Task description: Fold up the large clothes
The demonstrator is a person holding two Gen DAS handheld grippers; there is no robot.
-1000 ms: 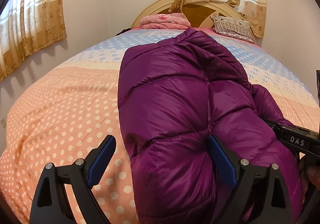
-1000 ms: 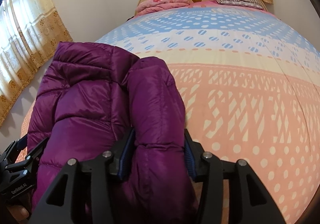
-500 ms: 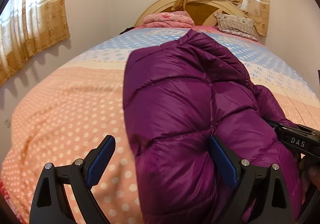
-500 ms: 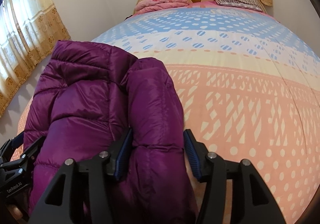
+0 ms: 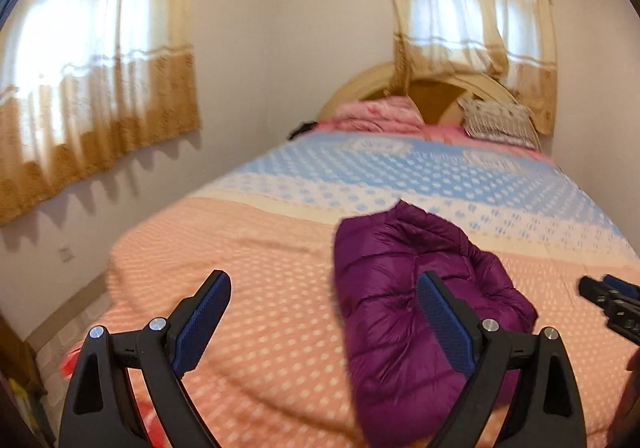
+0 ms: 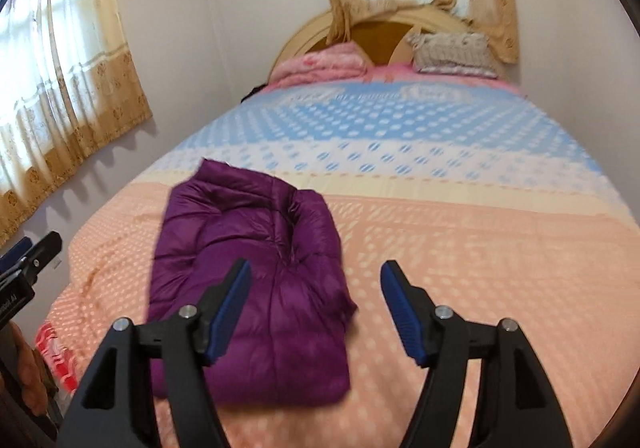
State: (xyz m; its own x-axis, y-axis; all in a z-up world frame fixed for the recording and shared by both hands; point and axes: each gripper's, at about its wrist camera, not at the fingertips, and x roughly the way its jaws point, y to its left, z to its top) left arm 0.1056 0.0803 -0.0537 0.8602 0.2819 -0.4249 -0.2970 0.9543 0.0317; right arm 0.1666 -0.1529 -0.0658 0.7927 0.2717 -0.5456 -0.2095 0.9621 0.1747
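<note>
Both tongs stand wide and hold nothing, and we take each view in turn.

From the left wrist view, we see our left tongs [image 5: 326, 322] raised above the near end of the bed [image 5: 248, 248], jaws well apart. The purple down jacket [image 5: 404, 308] lies folded on the peach part of the cover, ahead and to the right of the gap, partly behind the right-hand jaw. Its long axis runs away from us toward the headboard [image 5: 360, 87]. The right tongs [image 5: 612, 302] show at the right edge, beside the jacket.

From the right wrist view, we see our right tongs [image 6: 316, 308] also lifted clear, jaws spread. Here the jacket [image 6: 256, 268] lies ahead and to the left, behind the left-hand jaw. We judge neither hand clearly nearer; the bundle lies between the two, and any further fold means coming back down onto it.
</note>
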